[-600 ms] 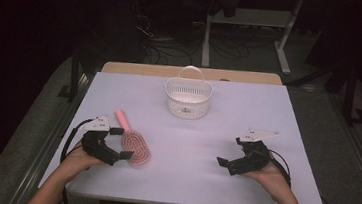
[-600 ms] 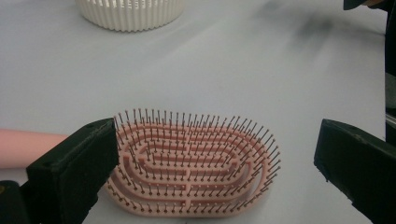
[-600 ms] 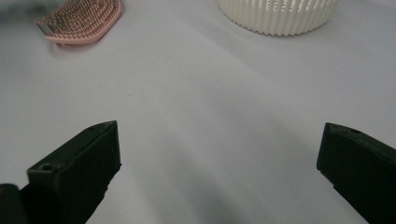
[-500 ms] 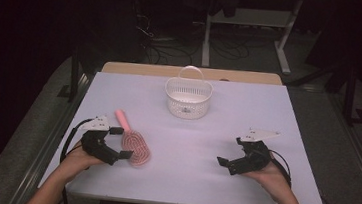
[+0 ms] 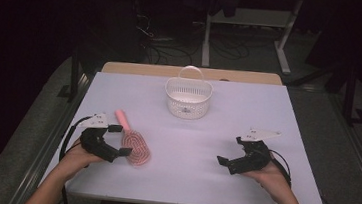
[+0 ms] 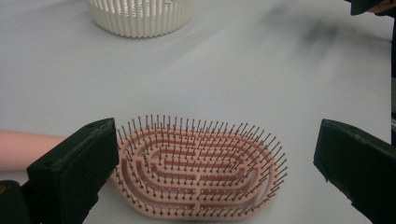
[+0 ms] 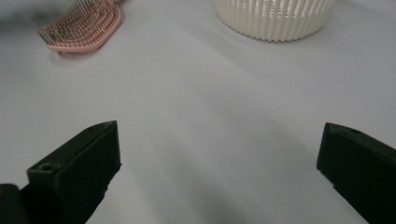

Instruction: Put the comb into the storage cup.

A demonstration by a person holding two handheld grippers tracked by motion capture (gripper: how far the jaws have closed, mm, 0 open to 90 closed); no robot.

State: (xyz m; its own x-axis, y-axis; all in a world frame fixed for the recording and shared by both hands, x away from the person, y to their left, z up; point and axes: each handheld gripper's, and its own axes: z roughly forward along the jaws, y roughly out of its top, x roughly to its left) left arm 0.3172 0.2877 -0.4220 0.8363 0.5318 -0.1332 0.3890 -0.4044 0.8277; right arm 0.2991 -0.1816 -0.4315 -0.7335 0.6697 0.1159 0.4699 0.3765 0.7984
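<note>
the left tongs point(image 5: 115, 141) sit spread wide with the pink hairbrush point(image 6: 201, 170) lying bristles-up between the jaws, likely lined up for a grab, while the right tongs point(image 5: 229, 154) rest released over bare table point(image 5: 201, 184), the white basket point(image 5: 188, 97) well ahead of both.

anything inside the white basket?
The basket looks empty in the high view: pale floor with one small dark mark. The near wall hides the front of the floor; both gripper views show its outside.
</note>
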